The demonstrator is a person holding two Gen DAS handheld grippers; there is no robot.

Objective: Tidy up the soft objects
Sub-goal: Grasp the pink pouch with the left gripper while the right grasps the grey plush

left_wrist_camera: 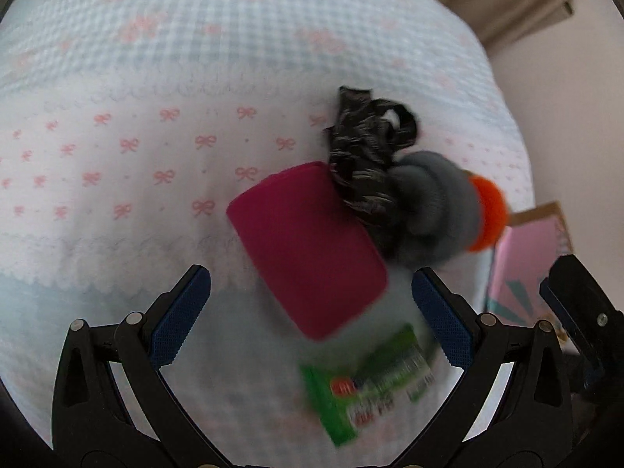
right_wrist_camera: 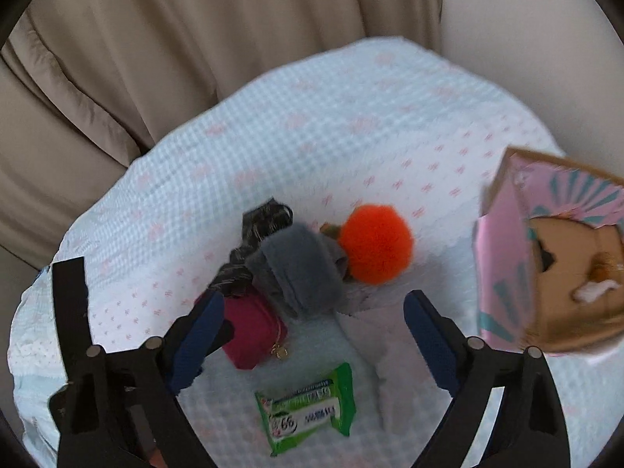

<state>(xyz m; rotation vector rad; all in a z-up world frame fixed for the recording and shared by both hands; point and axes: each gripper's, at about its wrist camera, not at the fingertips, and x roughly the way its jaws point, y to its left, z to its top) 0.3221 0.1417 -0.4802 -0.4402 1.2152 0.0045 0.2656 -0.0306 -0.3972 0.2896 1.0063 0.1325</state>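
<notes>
Pale blue checked bedspread [right_wrist_camera: 312,117] with pink bows, beige curtain [right_wrist_camera: 175,39] behind, off-white wall [right_wrist_camera: 526,39], soft daylight

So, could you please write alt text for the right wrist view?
The open right gripper hangs empty above a bow-print cloth holding a grey fabric roll, orange pompom, magenta pouch and green wipes pack. A pink box stands at right.

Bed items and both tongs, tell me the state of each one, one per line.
Left tongs: open, empty, above the pouch.
Right tongs: open, empty.
Magenta pouch: lying flat, zipped shut.
Grey cloth: bunched up, resting on the pouch's edge.
Black patterned fabric: crumpled against the grey cloth.
Orange pompom: loose beside the grey cloth.
Green wipes packet: flat, closed.
Pink cardboard box: top open.
</notes>
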